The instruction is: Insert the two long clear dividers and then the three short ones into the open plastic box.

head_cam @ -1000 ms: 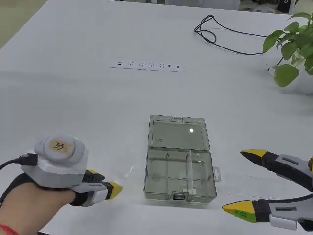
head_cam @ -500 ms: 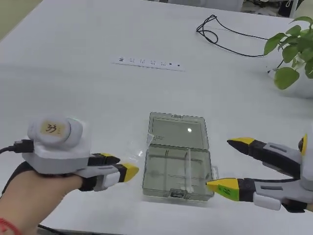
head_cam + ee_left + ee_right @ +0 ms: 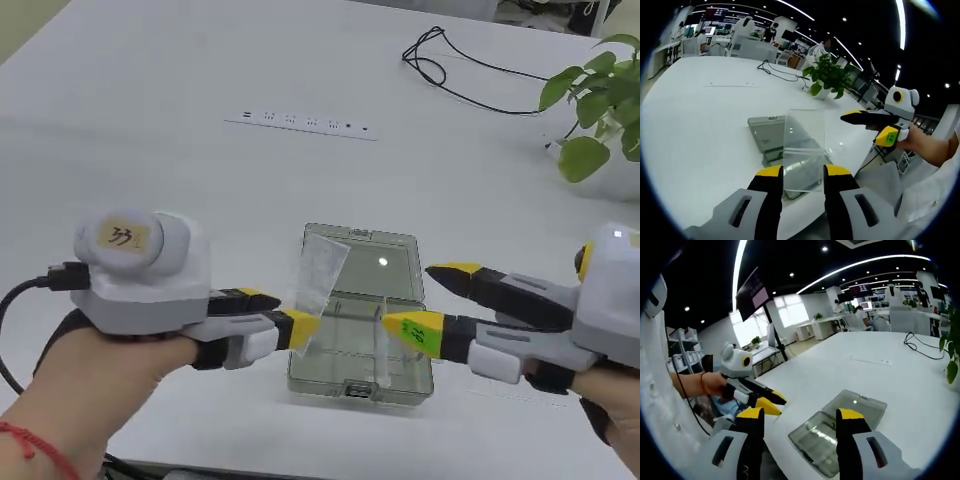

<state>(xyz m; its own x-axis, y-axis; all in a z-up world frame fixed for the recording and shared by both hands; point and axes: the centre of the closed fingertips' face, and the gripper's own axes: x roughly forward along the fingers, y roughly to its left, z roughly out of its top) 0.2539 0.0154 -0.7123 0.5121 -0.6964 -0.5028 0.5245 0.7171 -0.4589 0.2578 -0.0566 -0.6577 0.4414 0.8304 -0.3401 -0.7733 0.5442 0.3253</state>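
The open clear plastic box lies on the white table, its lid folded back. One clear divider stands inside it. My left gripper hovers at the box's left edge, shut on a clear divider sheet that tilts up over the lid. In the left gripper view the sheet stands between the jaws of the left gripper, above the box. My right gripper is open over the box's right side, holding nothing. The right gripper view has the right gripper above the box.
A white power strip lies farther back on the table. A black cable coils at the far right, beside a green potted plant. The near table edge runs just below the box.
My left gripper has risen and moved right, carrying the clear divider from the table up over the box. My right gripper has moved left over the box's right side.
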